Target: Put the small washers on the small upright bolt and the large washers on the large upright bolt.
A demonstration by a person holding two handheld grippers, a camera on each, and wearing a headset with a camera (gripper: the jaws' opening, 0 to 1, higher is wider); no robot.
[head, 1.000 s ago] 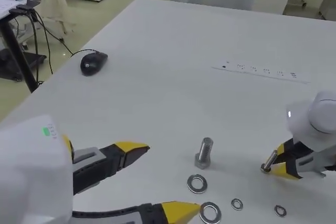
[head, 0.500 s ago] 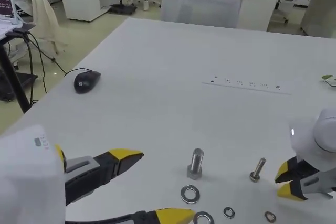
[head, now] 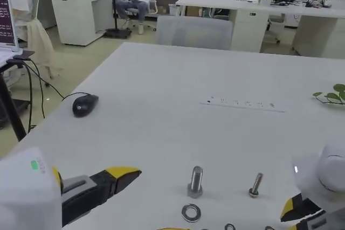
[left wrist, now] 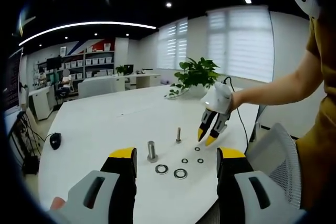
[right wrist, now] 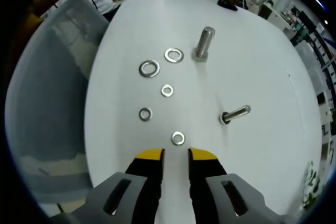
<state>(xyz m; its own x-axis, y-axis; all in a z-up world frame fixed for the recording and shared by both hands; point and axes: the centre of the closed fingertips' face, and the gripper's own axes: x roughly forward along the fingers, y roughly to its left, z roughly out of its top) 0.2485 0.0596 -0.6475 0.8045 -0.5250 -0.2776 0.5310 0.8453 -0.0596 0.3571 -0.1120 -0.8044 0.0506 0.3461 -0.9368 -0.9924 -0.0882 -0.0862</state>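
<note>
The large bolt [head: 195,181] and the small bolt [head: 255,185] both stand upright on the white table [head: 178,106], side by side. A large washer [head: 191,213] lies flat in front of the large bolt. In the right gripper view, two large washers [right wrist: 149,68] lie near the large bolt [right wrist: 203,43], and three small washers [right wrist: 167,90] trail toward my right gripper [right wrist: 176,156]. It is open a little and holds nothing, with one small washer [right wrist: 178,138] just ahead of its tips. My left gripper [left wrist: 178,153] is wide open, short of the washers [left wrist: 180,173].
A black mouse [head: 84,104] lies at the table's left edge with its cable trailing off. A flush socket strip [head: 245,104] runs across the middle. A grey chair [head: 194,32] stands at the far edge, and a plant [head: 331,94] sits at the right.
My right gripper was shut on the tilted small bolt; it has let go and drawn back to the near right. The bolt now stands upright alone. The head camera has tilted up.
</note>
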